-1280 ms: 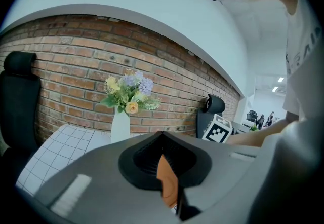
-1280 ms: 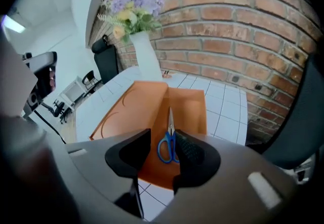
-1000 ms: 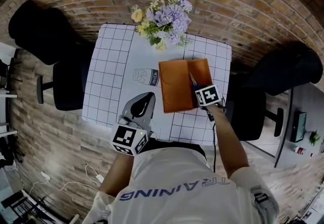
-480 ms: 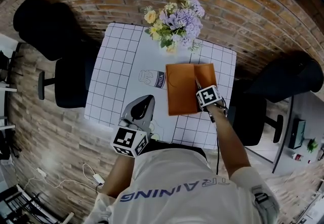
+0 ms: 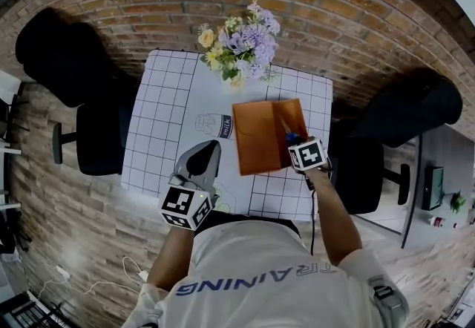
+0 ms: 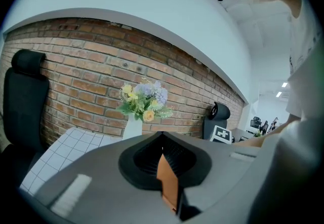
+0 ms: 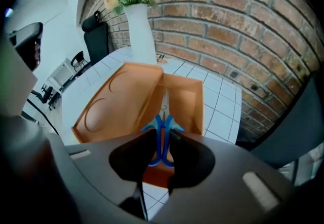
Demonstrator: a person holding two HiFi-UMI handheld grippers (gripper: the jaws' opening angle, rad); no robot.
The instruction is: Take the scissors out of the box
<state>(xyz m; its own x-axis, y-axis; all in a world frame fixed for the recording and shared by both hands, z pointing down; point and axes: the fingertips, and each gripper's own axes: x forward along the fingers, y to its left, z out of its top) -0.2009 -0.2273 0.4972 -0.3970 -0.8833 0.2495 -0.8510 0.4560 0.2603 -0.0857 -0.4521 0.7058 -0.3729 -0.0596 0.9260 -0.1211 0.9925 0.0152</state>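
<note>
**Right claw** [image 7: 163, 131], pointed steeply down over the open orange box [image 7: 188, 100]. Its jaws are closing, and their tips press from either side on the blue handles of the scissors [image 7: 163, 120], which stand between them. The blades run away from the claw over the inside of the box, close beside the fold where the lid [image 7: 119, 109] lies opened flat to the left. The scissors are not clear of the box.

**Left claw** [image 6: 162, 132]. Its jaws meet tip to tip and grip nothing. It is held near level above the near edge of the tabletop [image 5: 159, 126], well apart from the box.

**Surroundings.** The tabletop is white with a black grid. A printed milk-carton picture [image 5: 215, 126] lies just left of the box. A white vase [image 7: 139, 25] of flowers [image 5: 241, 44] stands at the far edge, beyond the box. A black office chair [image 5: 96, 133] stands to the left of the tabletop, and a brick wall [image 7: 243, 15] rises behind it.
</note>
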